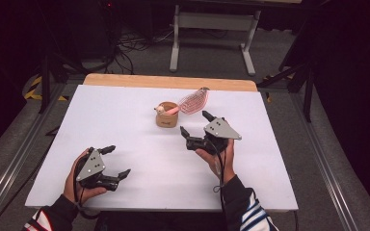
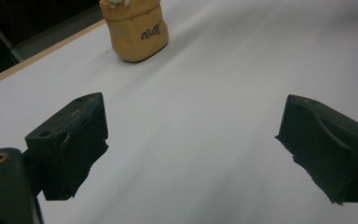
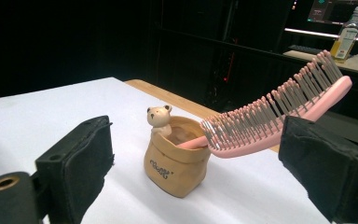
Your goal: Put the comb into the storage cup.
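Observation:
A tan sack-shaped holder (image 1: 167, 115) with a small bear figure on its rim stands near the middle of the white table (image 1: 125, 120). A pink hairbrush (image 1: 192, 101) leans out of it, handle down inside, bristled head up to the right. In the right gripper view the holder (image 3: 177, 161) and the brush (image 3: 279, 112) lie ahead between the jaws, untouched. My right gripper (image 1: 196, 124) hovers just right of the holder, open and empty. Near the table's front left, my left gripper (image 1: 116, 161) rests open with nothing in it. The holder (image 2: 135, 30) appears far ahead in the left gripper view.
A wooden strip (image 1: 168, 82) borders the table's far edge. Beyond it stands a white table frame (image 1: 212, 33) on grey floor with cables. Metal rails (image 1: 318, 154) run along both sides of the table.

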Demonstrator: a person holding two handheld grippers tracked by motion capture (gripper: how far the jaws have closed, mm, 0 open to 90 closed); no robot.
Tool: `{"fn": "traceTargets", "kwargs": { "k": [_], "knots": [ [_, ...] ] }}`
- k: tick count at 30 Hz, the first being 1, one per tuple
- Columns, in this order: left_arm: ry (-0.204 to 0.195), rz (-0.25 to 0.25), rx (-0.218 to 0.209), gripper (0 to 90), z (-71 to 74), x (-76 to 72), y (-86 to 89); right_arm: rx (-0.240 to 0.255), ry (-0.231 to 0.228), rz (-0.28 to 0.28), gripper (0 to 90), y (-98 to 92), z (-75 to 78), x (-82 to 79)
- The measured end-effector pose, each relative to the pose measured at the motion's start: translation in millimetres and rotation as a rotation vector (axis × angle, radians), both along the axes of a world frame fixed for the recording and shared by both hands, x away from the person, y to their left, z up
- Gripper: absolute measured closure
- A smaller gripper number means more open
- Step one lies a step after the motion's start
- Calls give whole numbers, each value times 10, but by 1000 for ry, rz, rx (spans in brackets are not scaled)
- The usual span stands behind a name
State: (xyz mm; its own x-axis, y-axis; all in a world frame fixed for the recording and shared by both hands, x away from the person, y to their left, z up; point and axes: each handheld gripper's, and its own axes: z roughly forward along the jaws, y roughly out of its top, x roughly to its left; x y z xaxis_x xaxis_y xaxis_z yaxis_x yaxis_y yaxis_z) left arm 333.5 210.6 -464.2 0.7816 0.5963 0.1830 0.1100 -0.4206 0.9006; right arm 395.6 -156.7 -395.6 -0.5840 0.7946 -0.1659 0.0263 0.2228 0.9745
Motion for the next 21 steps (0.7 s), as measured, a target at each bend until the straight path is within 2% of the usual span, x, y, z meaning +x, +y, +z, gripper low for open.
{"fn": "traceTargets", "kwargs": {
  "k": [21],
  "knots": [
    [-5, -2, 3, 89, 8, -8, -2, -54, -35, -11, 101, -74, 24, -186]
  ]
}}
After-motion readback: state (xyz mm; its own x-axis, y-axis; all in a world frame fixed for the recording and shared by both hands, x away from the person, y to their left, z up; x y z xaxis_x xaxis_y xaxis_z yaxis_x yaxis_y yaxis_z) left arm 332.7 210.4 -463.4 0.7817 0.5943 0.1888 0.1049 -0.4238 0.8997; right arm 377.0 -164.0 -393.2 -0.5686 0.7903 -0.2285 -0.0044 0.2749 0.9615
